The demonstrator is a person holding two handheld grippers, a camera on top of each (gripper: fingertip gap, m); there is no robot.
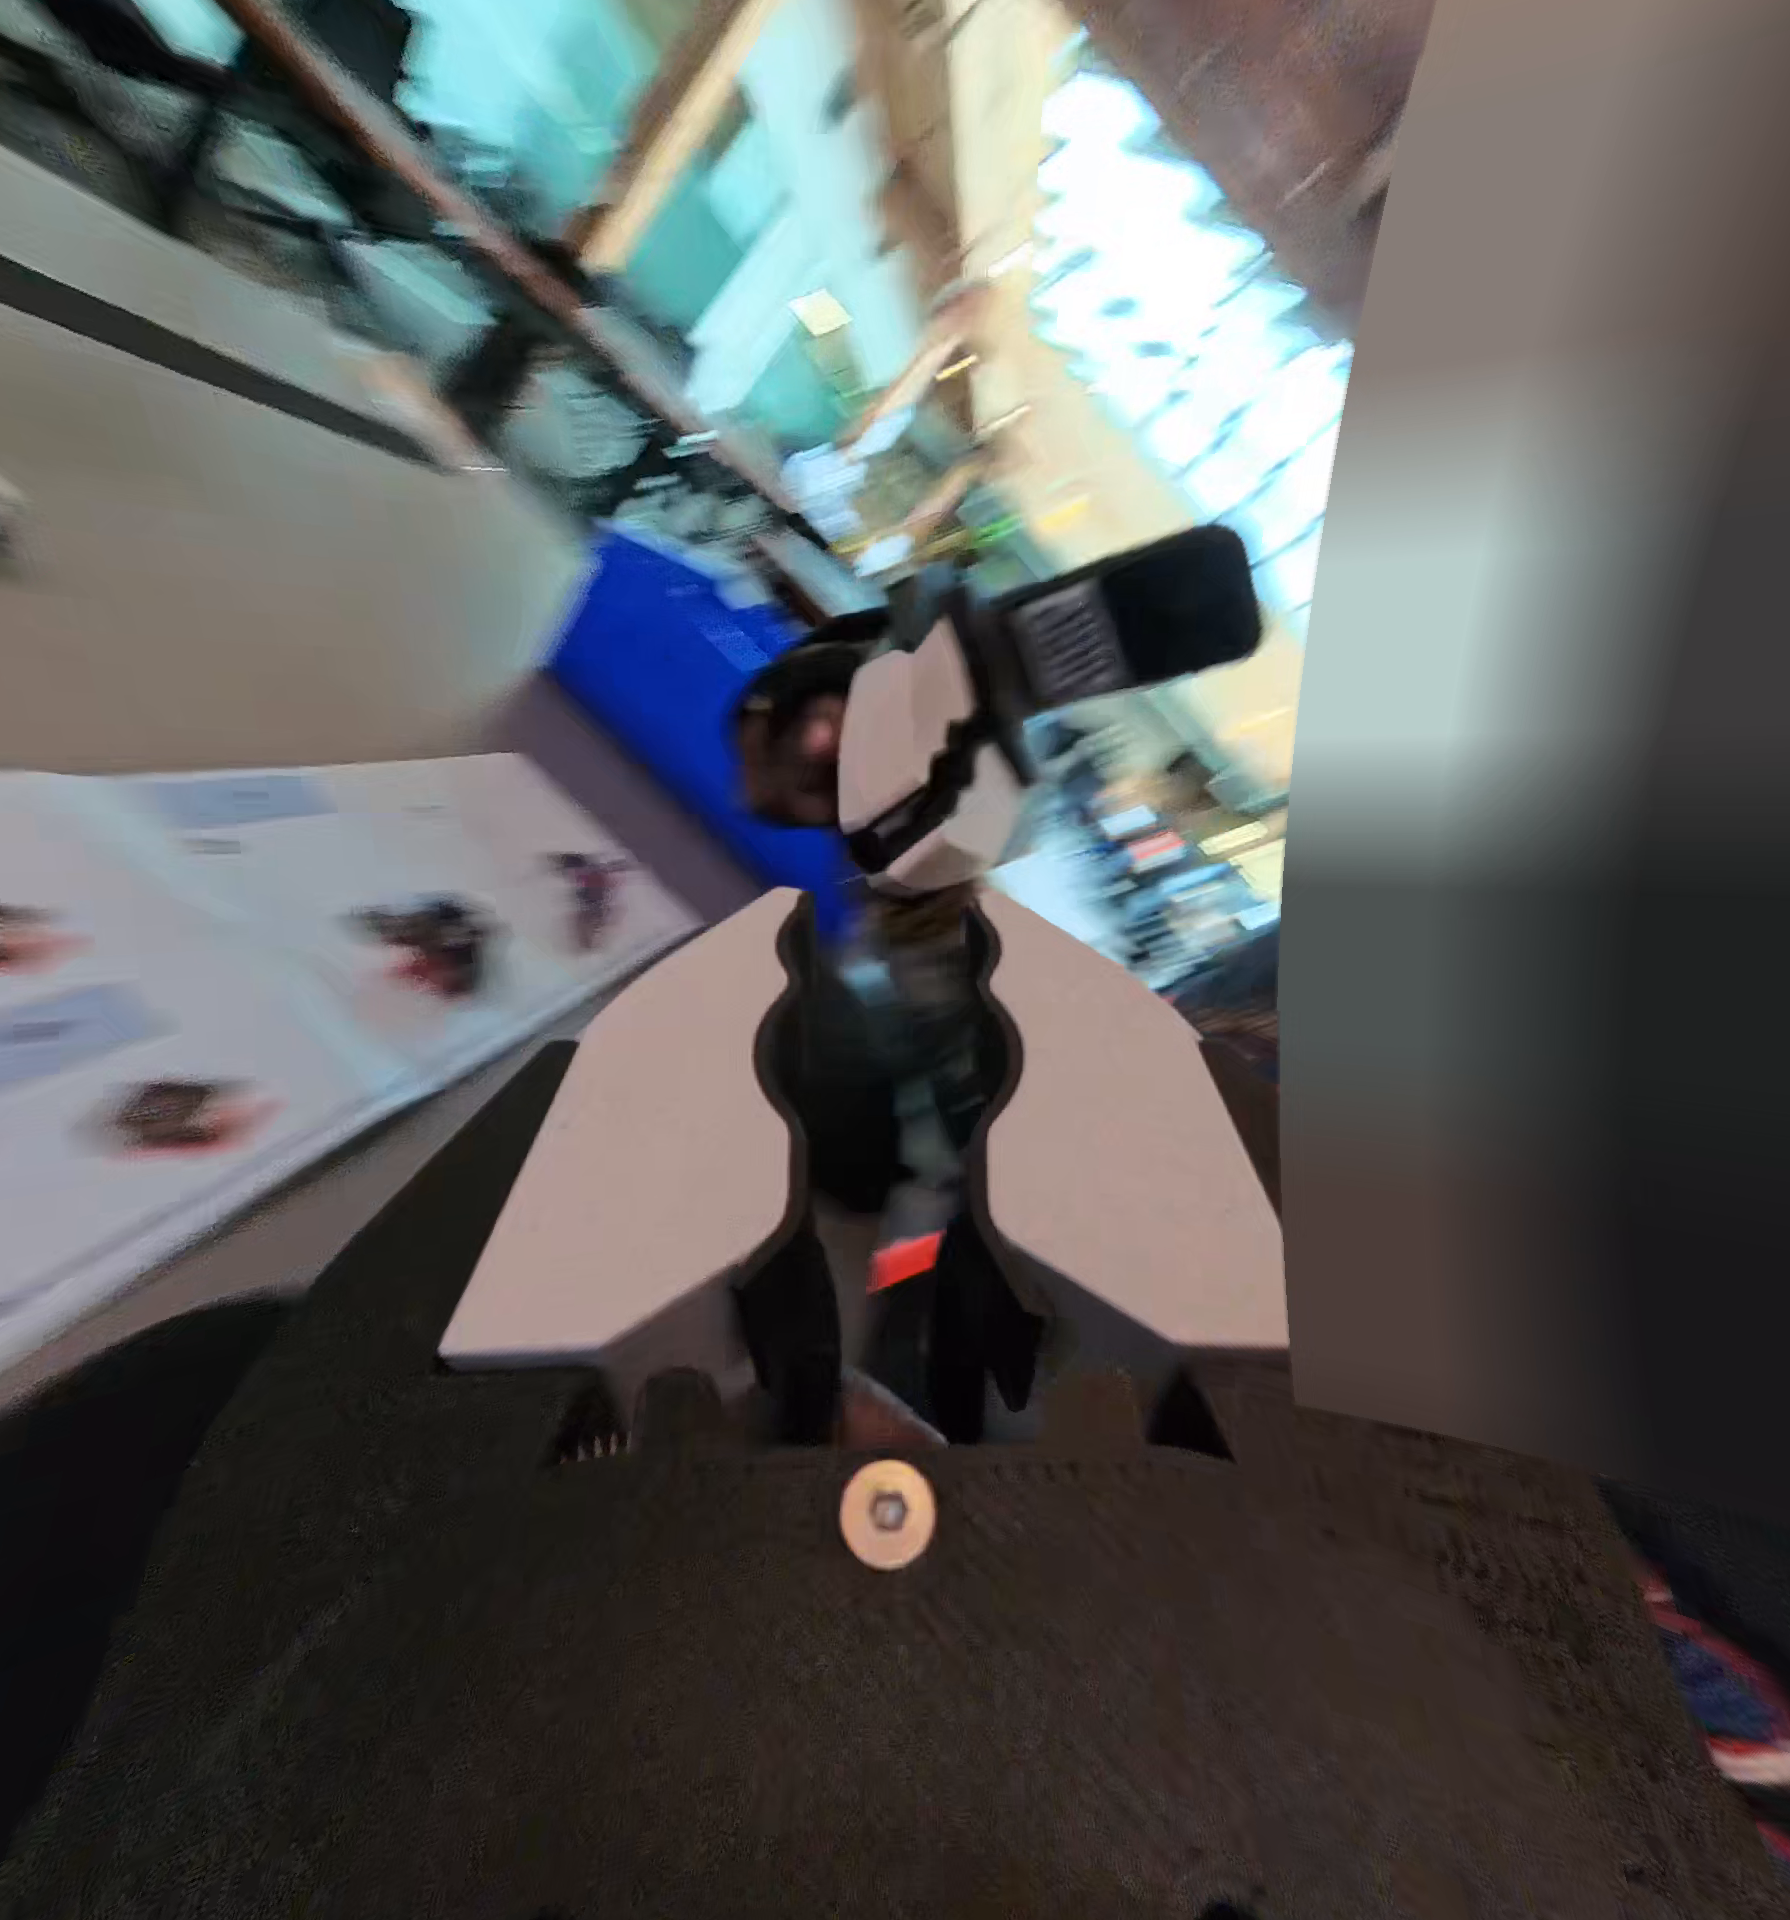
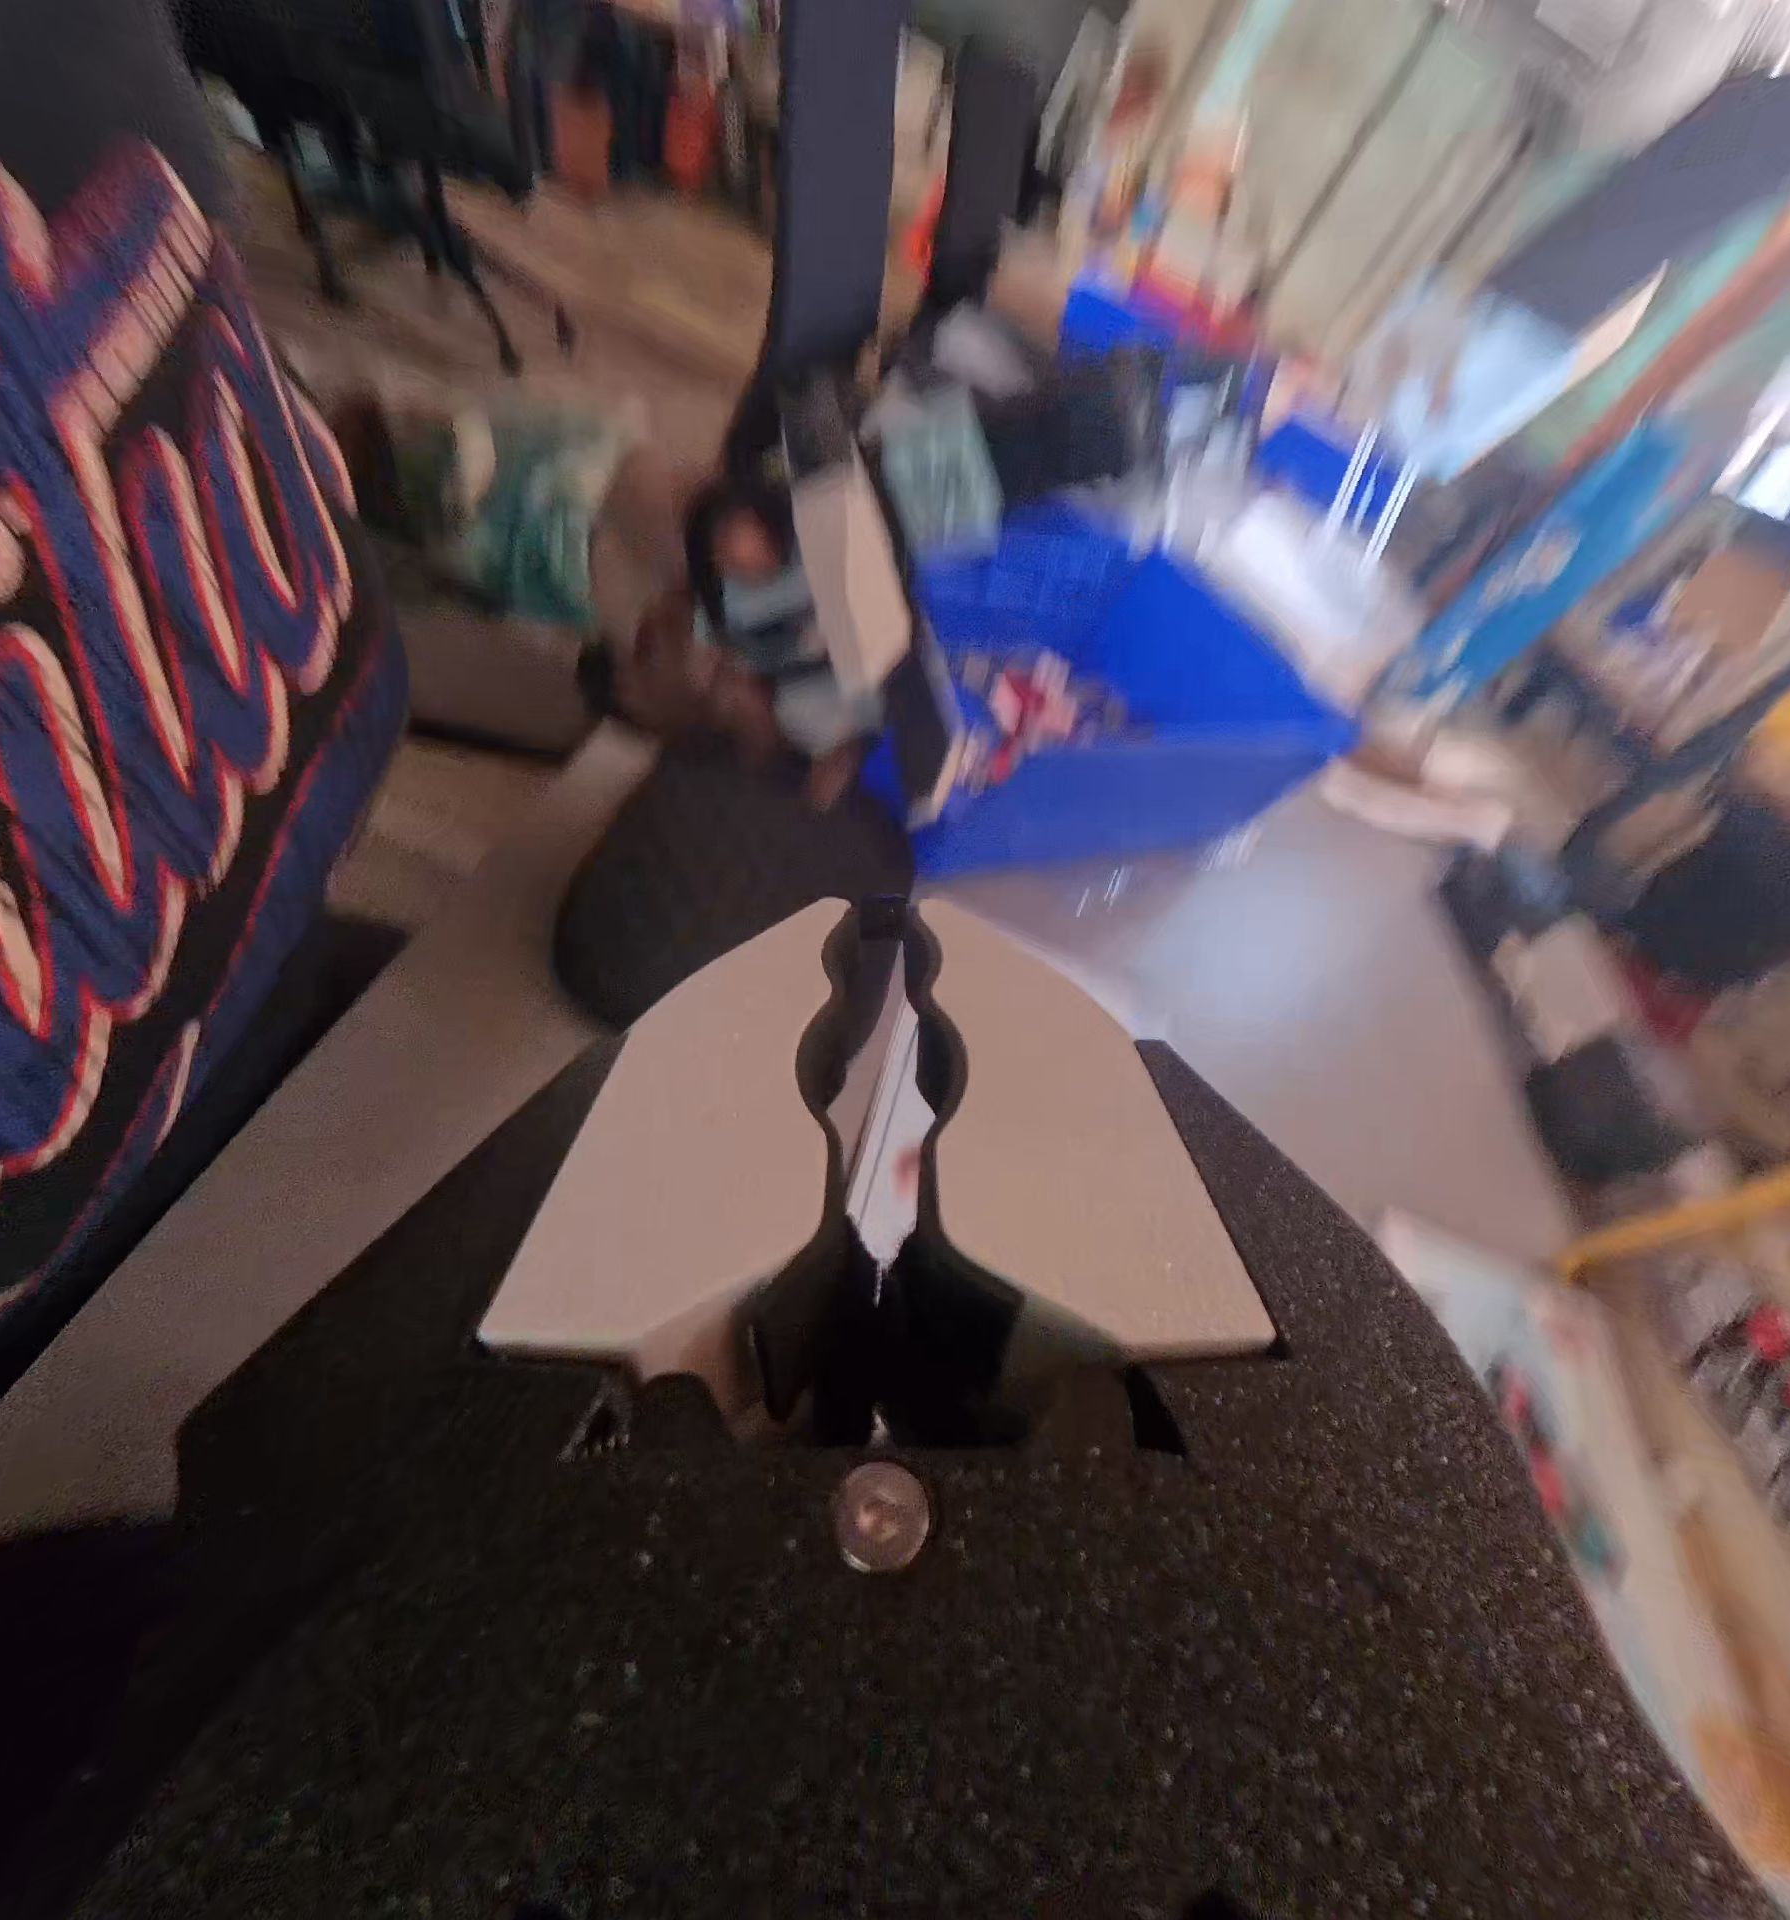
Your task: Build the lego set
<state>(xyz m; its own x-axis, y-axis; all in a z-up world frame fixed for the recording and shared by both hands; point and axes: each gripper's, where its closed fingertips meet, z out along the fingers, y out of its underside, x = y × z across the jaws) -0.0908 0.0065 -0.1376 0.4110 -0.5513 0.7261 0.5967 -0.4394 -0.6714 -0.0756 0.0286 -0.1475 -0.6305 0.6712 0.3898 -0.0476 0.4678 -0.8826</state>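
We hold the left gripper (image 1: 886, 914) narrowed on a dark lego build (image 1: 896, 1049), lifted off the table (image 1: 247, 1257) beside the open manual (image 1: 247, 987). The right gripper (image 2: 883, 914) pinches 1 small dark piece (image 2: 878, 920). Everything blurs; joining the 2 in motion risks misalignment or a dropped piece.

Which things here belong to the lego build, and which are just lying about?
Job: left gripper, blurred dark lego assembly in its jaws; right gripper, small dark piece at its jaw tips; picture instruction sheet.
Lying about: blue box; dark garment with lettering.
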